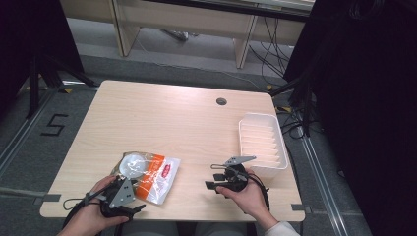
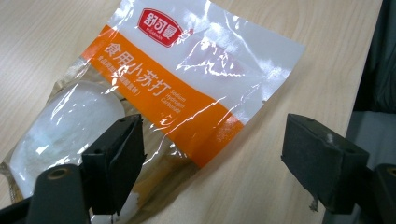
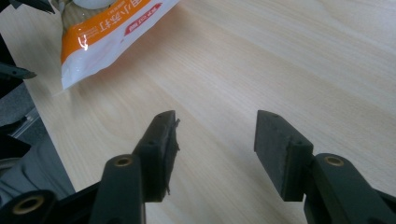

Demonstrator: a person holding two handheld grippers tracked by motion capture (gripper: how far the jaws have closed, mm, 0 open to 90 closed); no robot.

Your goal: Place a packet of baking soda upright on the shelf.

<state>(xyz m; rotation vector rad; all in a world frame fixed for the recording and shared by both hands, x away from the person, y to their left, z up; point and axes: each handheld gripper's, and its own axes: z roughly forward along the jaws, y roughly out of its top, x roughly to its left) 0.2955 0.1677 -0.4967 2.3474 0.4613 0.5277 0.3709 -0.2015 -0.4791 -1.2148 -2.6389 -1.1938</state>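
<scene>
On a pale wooden table (image 1: 162,113), the left gripper (image 2: 210,154) hovers with jaws spread over an untouched orange-and-white packet (image 1: 150,176) near the front edge, while the right gripper (image 3: 215,140), also spread, waits beside an empty white bin (image 1: 260,142).

Baking soda bag (image 3: 107,35) cut off by top edge in right gripper view; lower left corner hidden behind left gripper (image 2: 212,158) jaw in own view. Small print under orange band unreadable. Person's forearms cropped at bottom, high view.
</scene>
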